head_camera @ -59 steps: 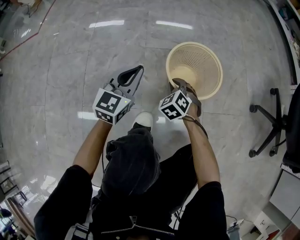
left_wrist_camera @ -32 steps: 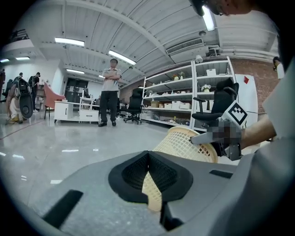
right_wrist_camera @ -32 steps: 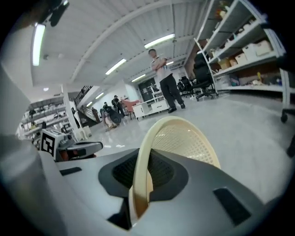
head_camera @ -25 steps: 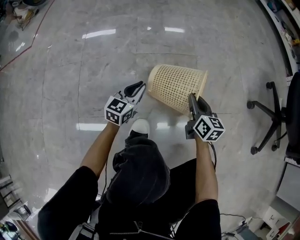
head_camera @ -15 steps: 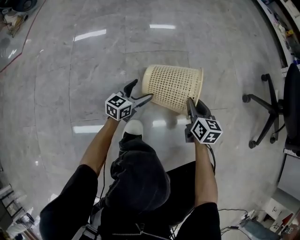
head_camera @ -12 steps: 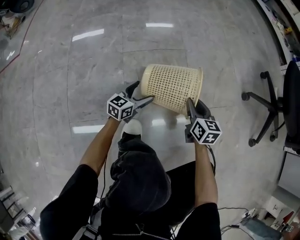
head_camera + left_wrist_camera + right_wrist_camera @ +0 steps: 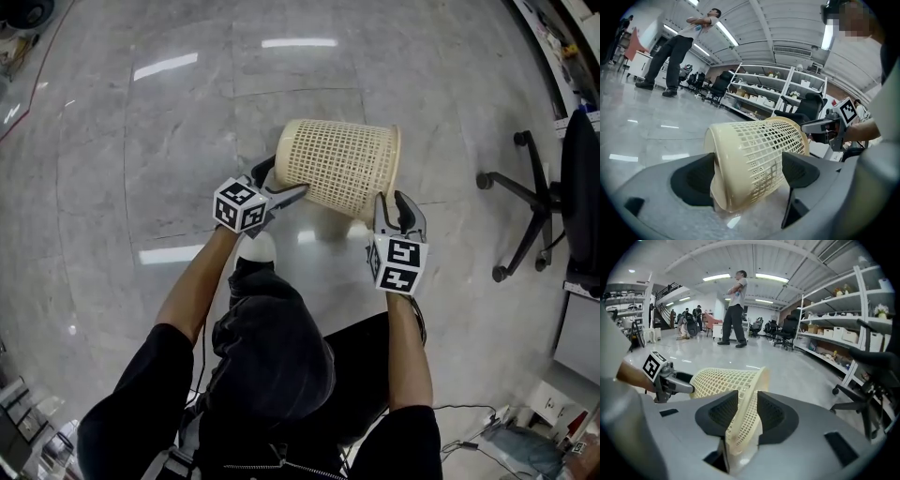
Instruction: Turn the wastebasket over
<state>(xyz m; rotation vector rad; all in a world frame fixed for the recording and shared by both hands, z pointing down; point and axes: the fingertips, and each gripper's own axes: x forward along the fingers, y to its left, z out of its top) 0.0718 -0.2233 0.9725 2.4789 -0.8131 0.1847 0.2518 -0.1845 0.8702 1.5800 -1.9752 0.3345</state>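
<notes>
The cream mesh wastebasket (image 7: 342,169) lies tipped on its side just over the glossy floor, its mouth toward the right. My left gripper (image 7: 281,180) stands wide open, and the basket's closed bottom edge (image 7: 750,159) sits between its jaws without being clamped. My right gripper (image 7: 392,199) has the rim's mesh wall (image 7: 740,408) between its pads. Its jaws have just been opening, but the wall still fills the gap and touches both pads. In the right gripper view the left gripper (image 7: 670,380) shows beyond the basket.
A black office chair (image 7: 534,216) stands on the floor at the right. My white shoe (image 7: 255,246) is just below the left gripper. A person (image 7: 736,305) stands far off on the floor, and shelving (image 7: 764,89) lines the wall.
The basket stood upright on the floor and now lies on its side. My left gripper has opened and moved in around its bottom end. The right gripper has rolled with the rim.
</notes>
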